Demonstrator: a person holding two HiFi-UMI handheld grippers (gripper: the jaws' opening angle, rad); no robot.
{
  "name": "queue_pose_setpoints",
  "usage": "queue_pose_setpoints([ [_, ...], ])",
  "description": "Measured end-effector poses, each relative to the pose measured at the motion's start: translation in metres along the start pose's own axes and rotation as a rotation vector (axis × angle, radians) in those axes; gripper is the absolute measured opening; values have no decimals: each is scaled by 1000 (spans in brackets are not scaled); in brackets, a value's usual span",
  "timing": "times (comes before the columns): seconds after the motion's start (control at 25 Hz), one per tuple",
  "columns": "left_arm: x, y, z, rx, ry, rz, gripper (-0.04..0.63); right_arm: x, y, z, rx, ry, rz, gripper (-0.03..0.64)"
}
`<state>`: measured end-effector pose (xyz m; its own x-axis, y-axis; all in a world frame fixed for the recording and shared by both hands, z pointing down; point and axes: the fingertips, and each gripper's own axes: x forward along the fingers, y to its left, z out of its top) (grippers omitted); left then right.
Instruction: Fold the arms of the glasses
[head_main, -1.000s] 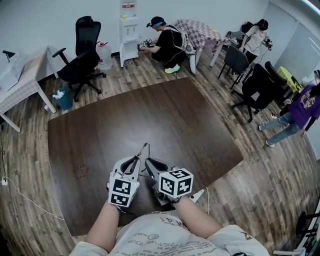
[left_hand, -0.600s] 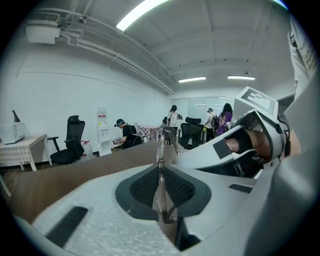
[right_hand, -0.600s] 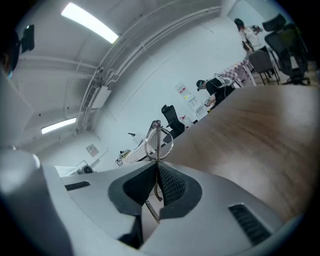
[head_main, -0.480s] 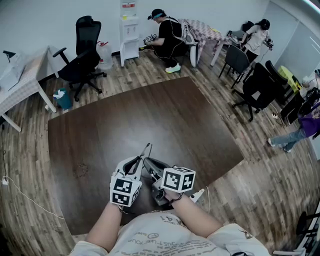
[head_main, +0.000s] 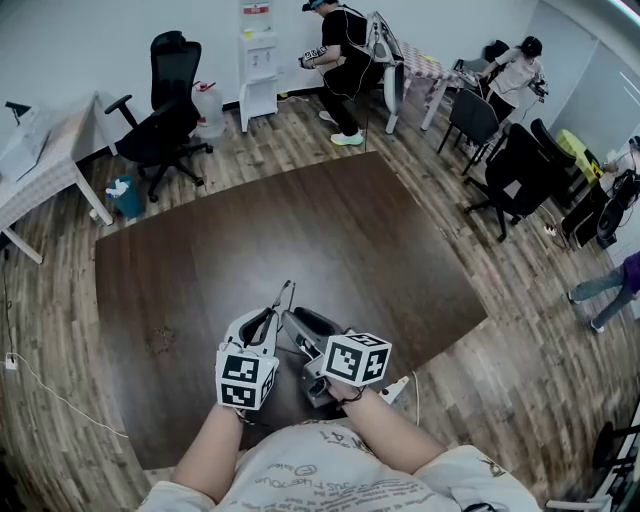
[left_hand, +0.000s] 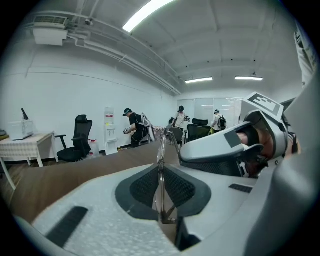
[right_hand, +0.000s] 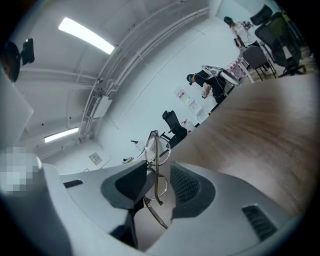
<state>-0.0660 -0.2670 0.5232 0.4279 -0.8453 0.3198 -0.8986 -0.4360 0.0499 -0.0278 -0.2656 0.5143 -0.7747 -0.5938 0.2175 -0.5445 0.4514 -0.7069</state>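
Right tool (right_hand: 160, 176) has just been opening: its jaws stand spread, with the glasses (right_hand: 156, 150) between them but neither pad pressing on the frame, and a clear gap shows at one pad. Left tool (left_hand: 161, 186) is pressed together on the glasses, pinching the thin frame edge-on between its dark pads, so it alone carries them, held in the air just above the near edge of the table (head_main: 300, 230). In the head view a thin arm (head_main: 287, 297) of the glasses pokes up from between the two tools. I judge that the right tool has released after working on one arm. Whether that arm lies fully folded I cannot tell. The right tool probably needs a fresh bite before the next fold.
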Motion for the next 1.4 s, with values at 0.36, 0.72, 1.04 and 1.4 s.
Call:
queue_pose_setpoints([
  [0.36, -10, 42, 1, -84, -30, 172, 41, -9, 20, 10, -198, -59, 28, 141],
  [0.72, -28, 76, -10, -281, -63, 308, 41, -14, 34, -33, -331, 69, 60, 77],
  [1.04, -37, 81, -14, -440, -94, 300, 41, -19, 9, -72, -195, 158, 4, 89],
  [1.4, -39, 71, -14, -489, -95, 241, 41, -29, -2, -55, -171, 64, -67, 109],
])
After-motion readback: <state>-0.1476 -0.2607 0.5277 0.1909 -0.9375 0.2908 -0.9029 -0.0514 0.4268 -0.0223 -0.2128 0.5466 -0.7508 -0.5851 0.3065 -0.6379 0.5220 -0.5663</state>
